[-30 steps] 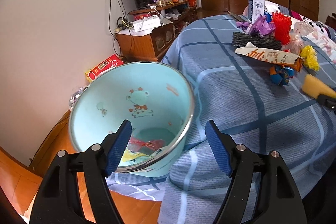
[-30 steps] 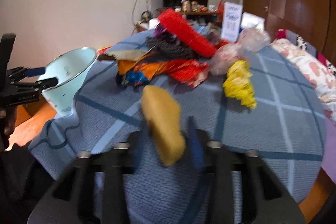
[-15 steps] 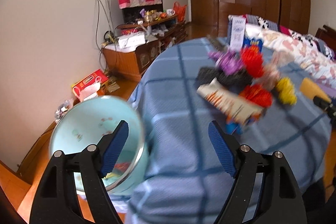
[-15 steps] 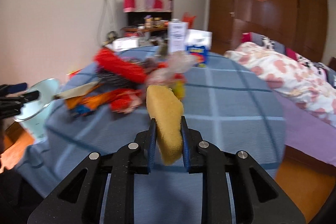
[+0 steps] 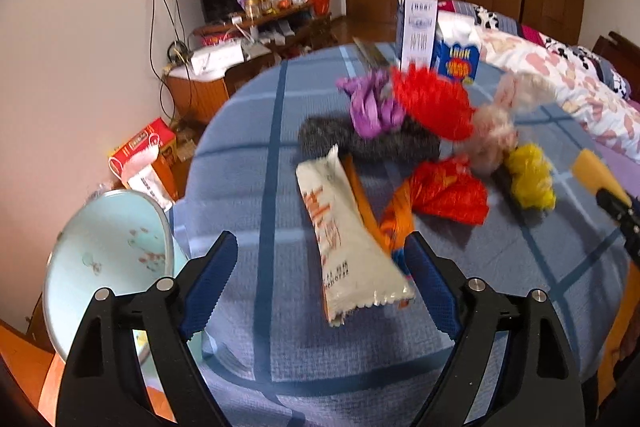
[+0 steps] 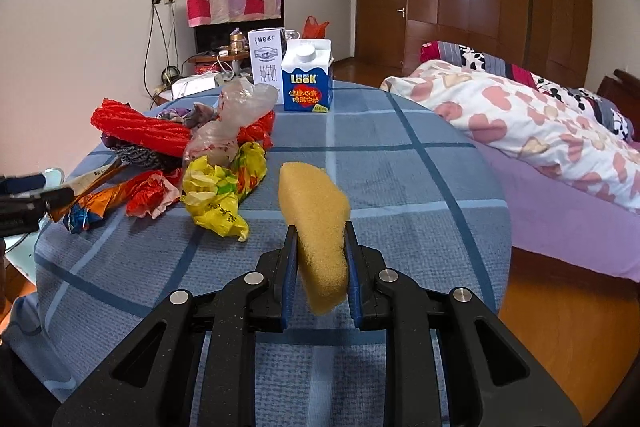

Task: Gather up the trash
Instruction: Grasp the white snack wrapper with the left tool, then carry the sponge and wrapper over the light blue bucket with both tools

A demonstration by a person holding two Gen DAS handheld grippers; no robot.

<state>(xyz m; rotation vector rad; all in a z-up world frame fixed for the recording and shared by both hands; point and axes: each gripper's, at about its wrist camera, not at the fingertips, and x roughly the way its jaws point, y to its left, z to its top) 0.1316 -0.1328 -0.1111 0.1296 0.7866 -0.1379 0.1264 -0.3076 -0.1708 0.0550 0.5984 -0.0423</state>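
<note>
The left claw (image 5: 320, 283) is opening, empty, above a white wrapper (image 5: 344, 239); the right claw (image 6: 320, 259) clamps a yellow sponge (image 6: 316, 223). Most litter remains on the surface (image 6: 400, 155), far from the bin (image 5: 108, 259).

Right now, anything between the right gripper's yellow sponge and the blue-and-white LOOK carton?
No. In the right wrist view, only bare blue checked tablecloth lies between the yellow sponge and the LOOK carton; the wrappers sit off to the left.
</note>
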